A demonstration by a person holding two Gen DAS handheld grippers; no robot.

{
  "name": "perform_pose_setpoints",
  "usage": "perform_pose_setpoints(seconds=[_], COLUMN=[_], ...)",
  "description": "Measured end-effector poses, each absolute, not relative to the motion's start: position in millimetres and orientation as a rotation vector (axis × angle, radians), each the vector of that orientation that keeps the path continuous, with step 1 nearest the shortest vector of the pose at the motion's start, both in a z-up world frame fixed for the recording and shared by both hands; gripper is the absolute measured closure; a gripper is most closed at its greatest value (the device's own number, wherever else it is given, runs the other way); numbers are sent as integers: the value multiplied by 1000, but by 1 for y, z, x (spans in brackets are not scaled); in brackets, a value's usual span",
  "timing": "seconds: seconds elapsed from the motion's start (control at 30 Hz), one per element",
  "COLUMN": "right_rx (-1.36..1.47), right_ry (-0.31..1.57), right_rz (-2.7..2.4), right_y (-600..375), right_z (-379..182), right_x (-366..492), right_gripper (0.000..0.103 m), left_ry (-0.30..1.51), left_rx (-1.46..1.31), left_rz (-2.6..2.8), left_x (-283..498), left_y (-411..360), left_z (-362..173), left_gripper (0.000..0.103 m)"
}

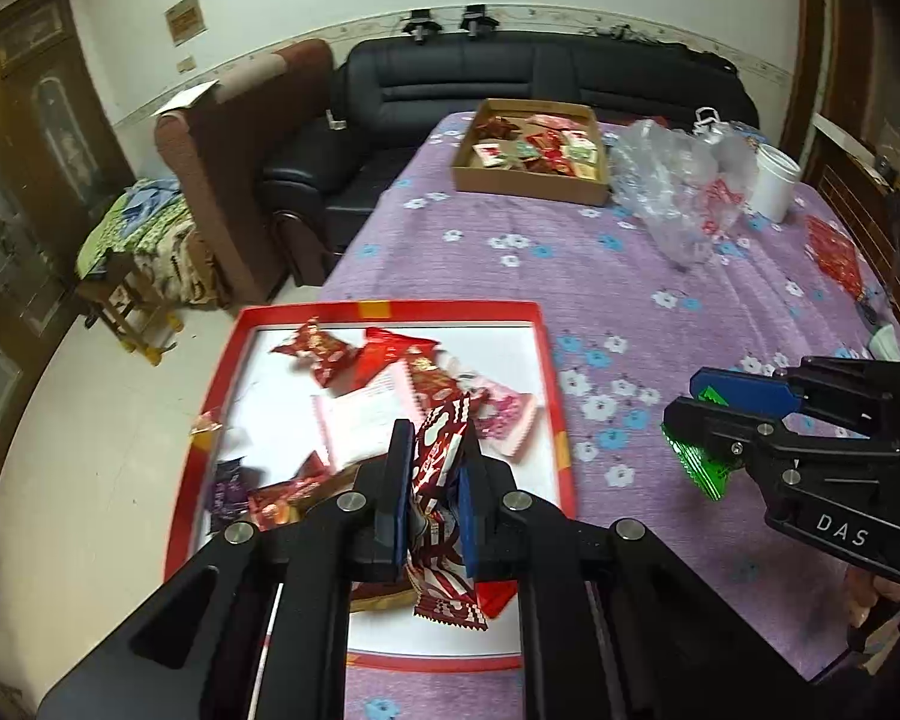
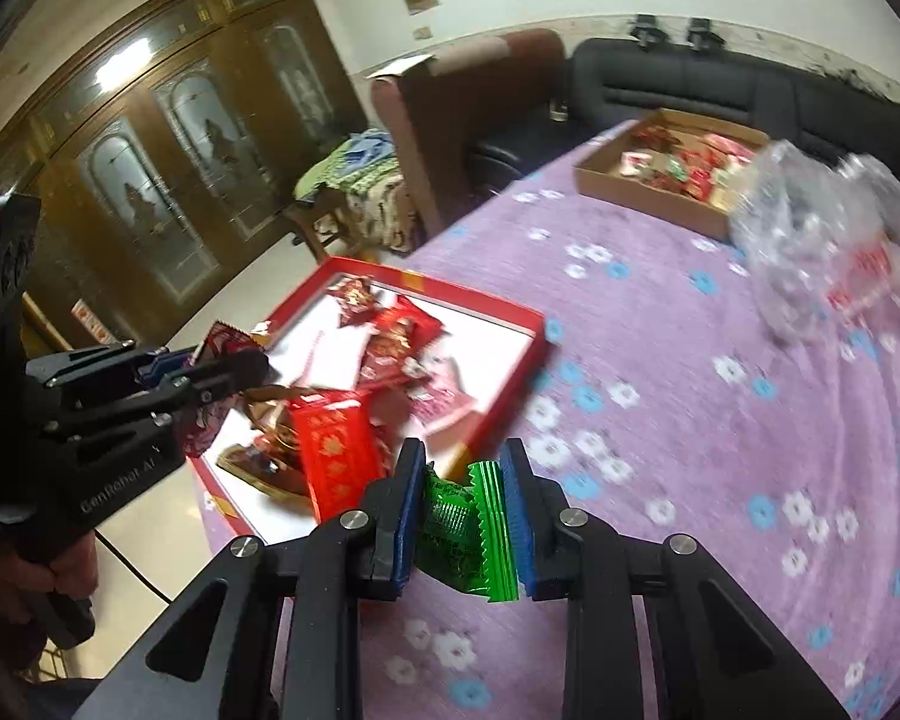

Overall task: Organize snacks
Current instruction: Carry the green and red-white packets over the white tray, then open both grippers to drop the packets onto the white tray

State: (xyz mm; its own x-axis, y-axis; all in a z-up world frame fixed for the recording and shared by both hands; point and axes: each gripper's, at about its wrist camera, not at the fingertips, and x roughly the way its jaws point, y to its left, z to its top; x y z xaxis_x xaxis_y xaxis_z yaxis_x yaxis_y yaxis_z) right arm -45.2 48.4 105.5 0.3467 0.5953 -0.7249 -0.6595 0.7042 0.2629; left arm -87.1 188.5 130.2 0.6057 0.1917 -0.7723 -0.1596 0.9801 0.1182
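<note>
My left gripper (image 1: 432, 450) is shut on a red-and-white snack packet (image 1: 441, 462) and holds it above the red-rimmed tray (image 1: 546, 360), which has several red, pink and purple snacks in it. My right gripper (image 2: 465, 474) is shut on a green snack packet (image 2: 468, 528) over the purple cloth, just right of the tray (image 2: 510, 360). In the left wrist view the right gripper (image 1: 684, 408) with the green packet (image 1: 699, 468) shows at the right. In the right wrist view the left gripper (image 2: 234, 354) shows at the left over the tray.
A brown cardboard box (image 1: 528, 183) of snacks stands at the table's far end, with a clear plastic bag (image 1: 672, 186) and a white jar (image 1: 774, 183) to its right. A red packet (image 1: 834, 252) lies near the right edge. A black sofa (image 1: 510, 72) is behind.
</note>
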Motion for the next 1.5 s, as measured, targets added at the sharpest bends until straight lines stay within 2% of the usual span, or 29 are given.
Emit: perform_pose_setpoints(seconds=[0.43,1.5], right_rx=[-127,-241], right_ry=[850,847], right_rz=[940,997], right_y=[106,174], right_z=[126,123], right_x=[-47,-48], right_gripper=[77,77], left_ry=[897,867], left_rx=[29,-20], left_rz=[292,387], left_x=[-94,-95], left_y=[222,294], left_z=[131,128], left_gripper=[92,92])
